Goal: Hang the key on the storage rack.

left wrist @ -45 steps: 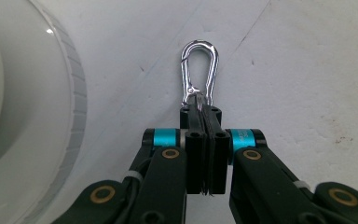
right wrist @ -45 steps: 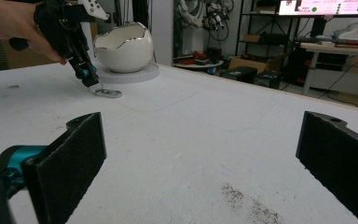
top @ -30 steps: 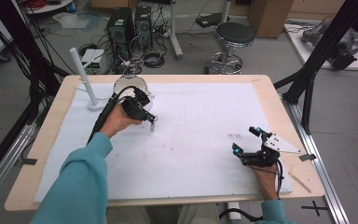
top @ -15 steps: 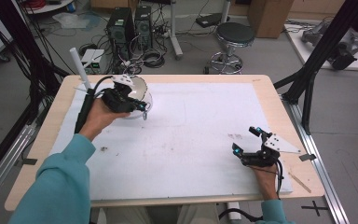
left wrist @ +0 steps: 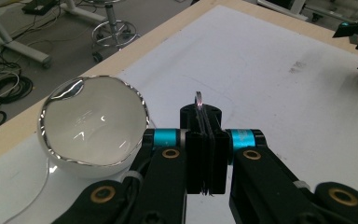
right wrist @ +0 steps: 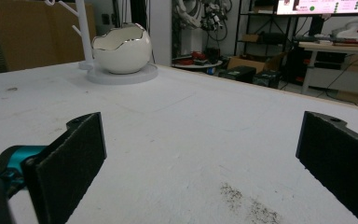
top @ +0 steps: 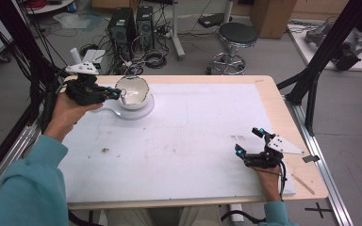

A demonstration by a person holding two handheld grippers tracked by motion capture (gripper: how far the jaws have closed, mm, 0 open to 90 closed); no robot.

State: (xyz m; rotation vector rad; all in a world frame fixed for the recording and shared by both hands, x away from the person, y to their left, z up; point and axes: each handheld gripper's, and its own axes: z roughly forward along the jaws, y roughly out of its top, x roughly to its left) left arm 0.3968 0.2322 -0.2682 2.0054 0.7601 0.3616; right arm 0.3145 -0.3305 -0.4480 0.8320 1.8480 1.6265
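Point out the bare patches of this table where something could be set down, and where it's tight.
Free: the white mat between the bowl and the right gripper. Tight: the far left corner, where the left gripper, bowl, round base and white stand cluster.

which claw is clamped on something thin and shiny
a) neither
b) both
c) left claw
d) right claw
c: in the left gripper view the left claw has its jaws pressed together on a thin metallic ring beside the white bowl, while the right claw stands wide open over the bare table.
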